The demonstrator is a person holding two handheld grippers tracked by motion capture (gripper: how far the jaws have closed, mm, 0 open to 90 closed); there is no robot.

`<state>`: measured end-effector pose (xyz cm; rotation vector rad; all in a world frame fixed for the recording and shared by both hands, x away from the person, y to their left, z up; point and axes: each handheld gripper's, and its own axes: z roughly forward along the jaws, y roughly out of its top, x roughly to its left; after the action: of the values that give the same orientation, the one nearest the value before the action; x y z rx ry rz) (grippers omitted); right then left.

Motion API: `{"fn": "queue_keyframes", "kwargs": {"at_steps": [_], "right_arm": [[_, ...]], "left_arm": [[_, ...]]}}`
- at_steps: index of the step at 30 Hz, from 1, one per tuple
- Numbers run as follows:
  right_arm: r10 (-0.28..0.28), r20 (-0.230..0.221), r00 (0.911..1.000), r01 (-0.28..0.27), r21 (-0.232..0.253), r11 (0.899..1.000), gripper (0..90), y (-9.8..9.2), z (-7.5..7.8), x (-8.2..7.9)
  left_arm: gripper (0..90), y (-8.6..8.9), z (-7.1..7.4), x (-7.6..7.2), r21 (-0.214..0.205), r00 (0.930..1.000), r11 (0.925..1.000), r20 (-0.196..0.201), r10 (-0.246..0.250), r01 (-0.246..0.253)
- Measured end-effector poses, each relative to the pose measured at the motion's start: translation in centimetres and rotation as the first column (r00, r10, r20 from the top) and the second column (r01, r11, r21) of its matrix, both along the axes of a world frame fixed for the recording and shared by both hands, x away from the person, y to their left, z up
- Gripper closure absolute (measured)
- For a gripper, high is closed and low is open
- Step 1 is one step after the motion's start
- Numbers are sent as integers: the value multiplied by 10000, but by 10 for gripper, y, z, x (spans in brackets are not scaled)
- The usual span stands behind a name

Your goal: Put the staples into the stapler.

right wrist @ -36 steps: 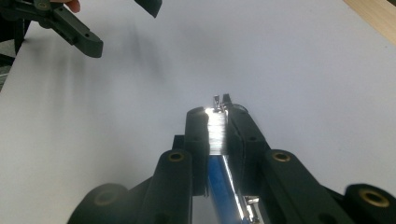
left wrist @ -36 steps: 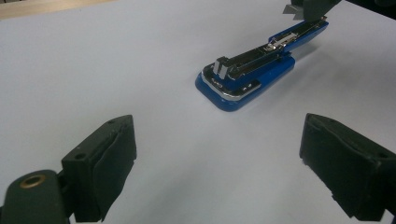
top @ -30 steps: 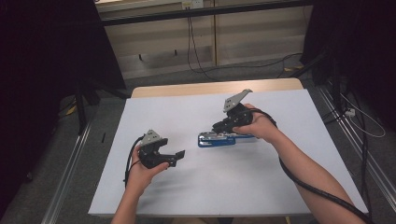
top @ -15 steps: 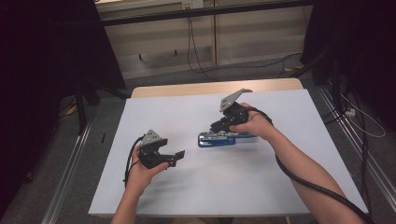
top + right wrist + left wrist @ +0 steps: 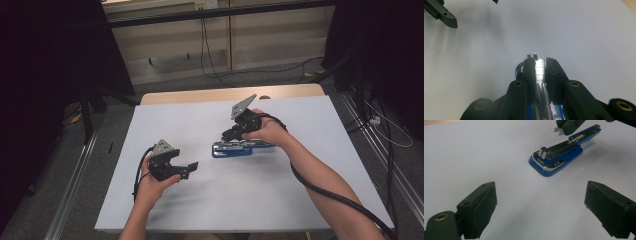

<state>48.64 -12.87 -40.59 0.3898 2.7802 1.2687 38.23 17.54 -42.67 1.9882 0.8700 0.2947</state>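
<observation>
Table [image 5: 300,200], white top, one blue stapler [image 5: 240,148] as the landmark, lying a little right of the table's middle. Left of the stapler and nearer the person: left gripper [image 5: 187,170] in the left hand [image 5: 150,187], low over the sheet, well apart from the stapler. In the left gripper view its jaws stand wide open with nothing between them; the stapler [image 5: 557,156] lies ahead of them and off to the right, front end nearest the camera. The stapler's long axis runs left to right across the table, front end pointing toward the left gripper. It lies open, its metal rail [image 5: 556,147] bared on top. Over the stapler itself: right gripper [image 5: 227,136] in the right hand [image 5: 267,132], tilted down onto it from the far side. The right gripper view looks along the stapler's length; the two jaws are drawn close together, one on each side of the shiny rail [image 5: 540,68]. Whether the pads [image 5: 529,72] actually press on it I cannot tell. The right hand is plainly the nearer; any coming move, I judge, turns on that end-on alignment with the rail. Count: one stapler, two grippers, two hands, one table.
</observation>
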Motion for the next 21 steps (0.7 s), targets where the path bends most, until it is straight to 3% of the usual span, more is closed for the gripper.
{"fn": "queue_keyframes", "kwargs": {"at_steps": [21], "right_arm": [[521,-47,9986,-521,-13,9986,791,8,-15,8]], "left_arm": [[110,-2,-3,1,167,10000,9999,-59,-12,13]]}}
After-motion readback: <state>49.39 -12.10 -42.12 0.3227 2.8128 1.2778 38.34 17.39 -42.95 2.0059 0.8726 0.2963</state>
